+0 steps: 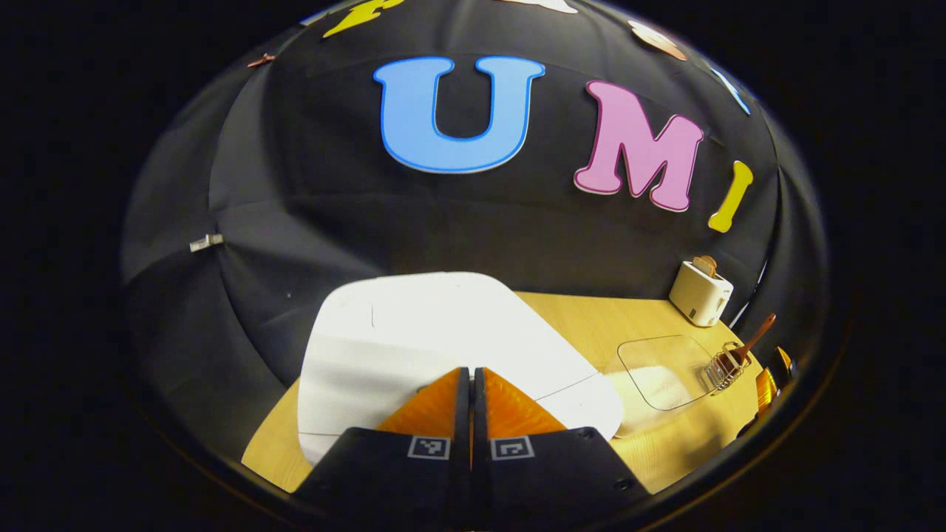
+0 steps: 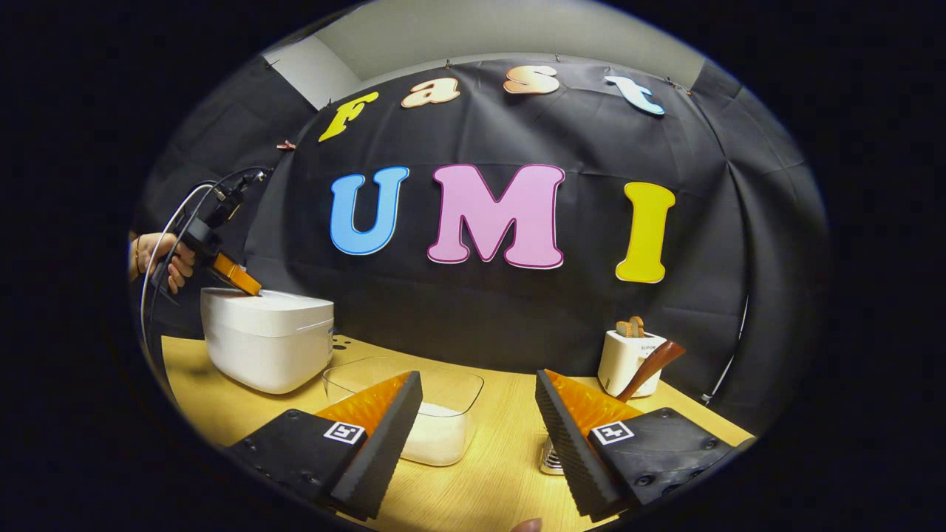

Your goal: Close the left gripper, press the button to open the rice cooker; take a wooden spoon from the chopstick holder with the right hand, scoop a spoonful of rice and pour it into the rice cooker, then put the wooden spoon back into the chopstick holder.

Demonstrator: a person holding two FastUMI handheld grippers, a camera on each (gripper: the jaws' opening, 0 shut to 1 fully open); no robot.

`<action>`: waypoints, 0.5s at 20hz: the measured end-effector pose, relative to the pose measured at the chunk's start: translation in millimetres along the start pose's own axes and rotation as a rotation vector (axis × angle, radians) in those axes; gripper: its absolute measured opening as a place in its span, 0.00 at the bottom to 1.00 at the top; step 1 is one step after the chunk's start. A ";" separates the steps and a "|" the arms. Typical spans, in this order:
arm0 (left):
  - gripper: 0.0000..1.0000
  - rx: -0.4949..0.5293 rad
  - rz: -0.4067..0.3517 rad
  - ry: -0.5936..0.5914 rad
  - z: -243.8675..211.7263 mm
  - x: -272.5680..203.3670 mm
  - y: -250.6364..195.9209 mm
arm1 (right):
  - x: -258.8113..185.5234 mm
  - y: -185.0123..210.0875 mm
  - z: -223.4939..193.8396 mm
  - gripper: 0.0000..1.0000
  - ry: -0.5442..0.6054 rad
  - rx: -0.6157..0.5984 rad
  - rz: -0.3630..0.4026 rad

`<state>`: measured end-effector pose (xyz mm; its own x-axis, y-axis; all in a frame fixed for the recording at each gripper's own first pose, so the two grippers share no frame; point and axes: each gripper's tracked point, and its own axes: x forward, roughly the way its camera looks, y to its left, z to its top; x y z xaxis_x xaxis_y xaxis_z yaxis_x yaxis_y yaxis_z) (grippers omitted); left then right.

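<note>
The white rice cooker stands with its lid down at the left of the wooden table. My left gripper is shut, with its fingertips touching the lid's top. The right gripper view has that gripper on the cooker, held by a hand. My right gripper is open and holds nothing, above the table. The wooden spoon leans in the wire chopstick holder, just behind my right finger. A clear box with white rice sits between the cooker and the holder.
A white toaster with bread in it stands at the back right, a cable running down the cloth beside it. The cooker sits near the table's left edge. Bare wood lies in front of the rice box.
</note>
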<state>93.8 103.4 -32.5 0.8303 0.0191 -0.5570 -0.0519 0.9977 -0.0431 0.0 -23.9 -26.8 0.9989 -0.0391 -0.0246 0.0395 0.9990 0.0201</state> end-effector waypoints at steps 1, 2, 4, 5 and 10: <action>0.03 -0.005 0.000 -0.004 -0.3 -3.8 0.5 | 0.4 1.5 -0.1 0.95 0.001 0.005 0.003; 0.06 -0.002 -0.001 0.018 -0.5 -0.5 -0.3 | 0.0 2.4 -0.6 0.95 0.001 0.006 0.005; 0.06 0.026 -0.003 0.028 1.5 -3.2 -0.2 | -1.4 2.3 0.5 0.95 -0.003 -0.001 0.006; 0.06 0.037 0.002 0.024 2.8 -4.2 0.5 | -1.4 1.4 1.6 0.95 -0.005 -0.006 0.004; 0.06 0.105 0.066 -0.212 60.2 -22.0 2.0 | -3.7 -3.4 5.4 0.95 -0.012 -0.025 -0.009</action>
<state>108.8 108.8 29.5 0.9256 0.0864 -0.3685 -0.0610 0.9949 0.0801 -3.8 -27.2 -21.4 0.9988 -0.0478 -0.0126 0.0477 0.9988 -0.0048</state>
